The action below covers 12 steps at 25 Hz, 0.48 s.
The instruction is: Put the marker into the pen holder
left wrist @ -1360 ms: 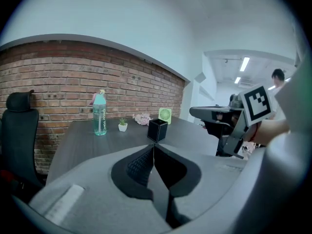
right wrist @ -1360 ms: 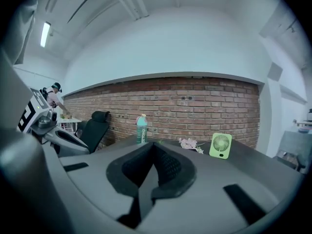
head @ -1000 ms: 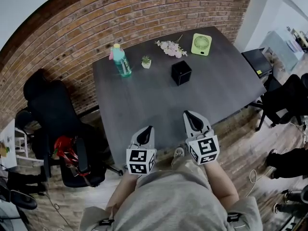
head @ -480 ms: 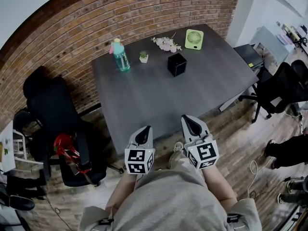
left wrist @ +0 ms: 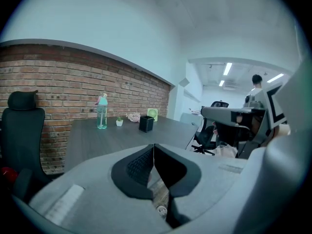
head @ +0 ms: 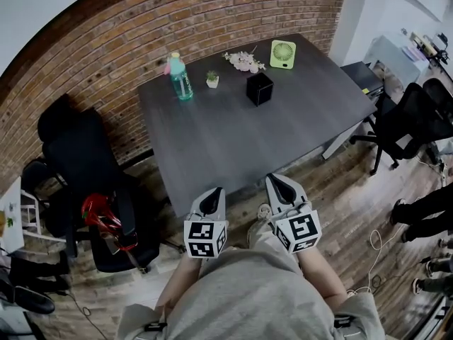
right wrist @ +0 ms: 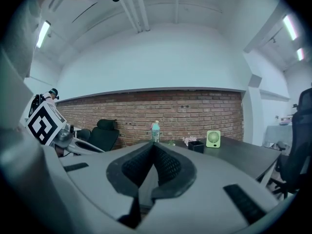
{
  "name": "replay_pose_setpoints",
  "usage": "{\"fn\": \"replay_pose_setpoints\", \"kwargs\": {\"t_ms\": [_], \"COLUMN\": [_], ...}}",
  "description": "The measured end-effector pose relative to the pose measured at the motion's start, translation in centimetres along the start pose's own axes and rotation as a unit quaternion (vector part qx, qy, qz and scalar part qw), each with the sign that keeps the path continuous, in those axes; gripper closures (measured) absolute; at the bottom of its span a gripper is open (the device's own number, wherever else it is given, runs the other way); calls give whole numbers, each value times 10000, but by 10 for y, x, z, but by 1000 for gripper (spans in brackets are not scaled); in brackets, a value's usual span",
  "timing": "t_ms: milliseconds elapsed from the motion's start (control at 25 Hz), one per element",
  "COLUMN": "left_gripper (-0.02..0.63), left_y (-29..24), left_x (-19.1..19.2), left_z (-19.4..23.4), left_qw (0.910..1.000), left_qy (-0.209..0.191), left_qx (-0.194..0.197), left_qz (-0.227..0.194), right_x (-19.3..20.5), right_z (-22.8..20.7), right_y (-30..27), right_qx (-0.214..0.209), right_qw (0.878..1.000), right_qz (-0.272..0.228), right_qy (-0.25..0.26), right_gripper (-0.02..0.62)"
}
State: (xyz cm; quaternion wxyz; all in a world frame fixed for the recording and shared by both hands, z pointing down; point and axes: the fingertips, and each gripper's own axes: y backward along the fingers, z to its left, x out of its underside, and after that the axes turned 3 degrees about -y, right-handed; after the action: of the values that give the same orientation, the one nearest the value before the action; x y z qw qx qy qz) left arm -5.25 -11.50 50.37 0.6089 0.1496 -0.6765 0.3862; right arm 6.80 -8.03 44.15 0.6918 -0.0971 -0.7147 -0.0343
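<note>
Both grippers are parked side by side close to the person's body, at the near edge of the bench point(head: 233, 144) and pointing toward it.
- Left gripper point(head: 212, 195): jaws clenched, tips meeting, nothing between them in the left gripper view.
- Right gripper point(head: 282, 184): the same, jaws closed tip to tip and empty in the right gripper view. It sits slightly further forward than the left.

Pen holder point(head: 260, 88): a black open-top cube standing upright on the far half of the bench, well apart from both grippers. Can't tell what's inside it from here. Marker: can't make it out in any view.

Other items along the far edge of the bench, by the brick wall point(head: 141, 27):
- teal bottle point(head: 180, 77) with a pink cap, upright, left of the pen holder
- small potted plant point(head: 211, 80) between the bottle and the pen holder
- bunch of pale flowers point(head: 244, 61) lying flat behind the pen holder
- green desk fan point(head: 282, 54) at the far right corner, near the flowers

Around the bench:
- black chair point(head: 78, 158) to the left, with something red point(head: 99, 212) beside it
- black office chair point(head: 405, 122) to the right
- wooden floor point(head: 354, 204) under the grippers
</note>
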Motion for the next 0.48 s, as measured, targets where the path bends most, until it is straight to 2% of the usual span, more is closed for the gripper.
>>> {"fn": "replay_pose_setpoints", "kwargs": {"t_ms": [480], "left_gripper": [589], "left_y": [12], "left_x": [5], "left_z": [-7], "left_qw": [10000], "left_qy": [-39], "left_qx": [34], "left_qz": [7], "right_x": [7], "right_z": [7], "right_y": [15], "right_qx": [24], "right_qw": [10000], "right_qz": [54], "right_qy": [-32], "right_gripper": [592]}}
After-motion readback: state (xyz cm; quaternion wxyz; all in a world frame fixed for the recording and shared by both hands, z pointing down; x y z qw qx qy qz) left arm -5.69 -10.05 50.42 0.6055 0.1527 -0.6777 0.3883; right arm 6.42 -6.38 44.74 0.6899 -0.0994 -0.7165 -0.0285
